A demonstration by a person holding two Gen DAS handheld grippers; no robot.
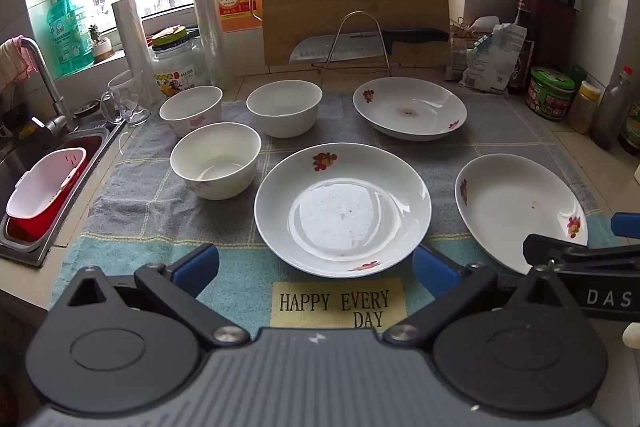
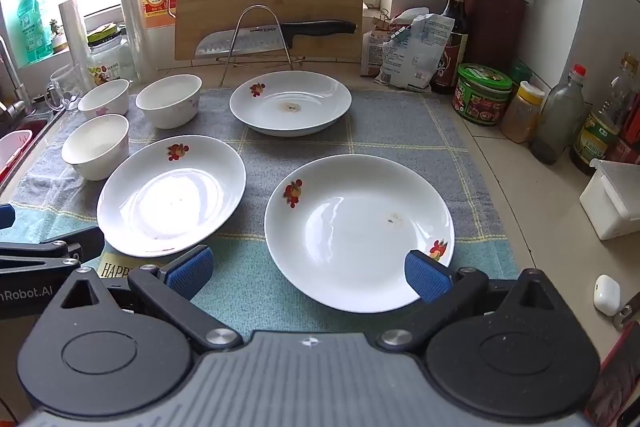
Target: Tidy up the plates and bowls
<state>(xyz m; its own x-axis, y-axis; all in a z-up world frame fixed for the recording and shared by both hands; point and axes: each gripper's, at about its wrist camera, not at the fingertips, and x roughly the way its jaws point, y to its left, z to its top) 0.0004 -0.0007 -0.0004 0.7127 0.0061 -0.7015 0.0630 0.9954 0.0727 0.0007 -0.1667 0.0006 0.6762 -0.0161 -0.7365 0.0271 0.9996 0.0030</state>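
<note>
Three white plates with red flower prints lie apart on a grey-and-teal cloth [image 1: 132, 195]: a middle plate [image 1: 343, 209] [image 2: 171, 195], a far plate [image 1: 409, 107] [image 2: 290, 102] and a right plate [image 1: 516, 205] [image 2: 359, 230]. Three white bowls stand at the left: a near bowl [image 1: 215, 159] [image 2: 96, 146], a back left bowl [image 1: 191, 109] [image 2: 104, 99] and a back right bowl [image 1: 284, 108] [image 2: 169, 100]. My left gripper [image 1: 316, 269] hovers open before the middle plate, holding nothing. Open and holding nothing too, my right gripper [image 2: 308, 273] hangs over the right plate's near rim.
A wooden cutting board [image 1: 356, 1] and a knife [image 1: 368, 43] on a wire stand [image 1: 356, 39] are at the back. The sink [image 1: 44, 187] with a red-and-white basket is at the left. Jars, bottles [image 2: 558, 119] and a knife block [image 2: 496, 11] line the right wall. A white box [image 2: 612, 203] sits at the right edge.
</note>
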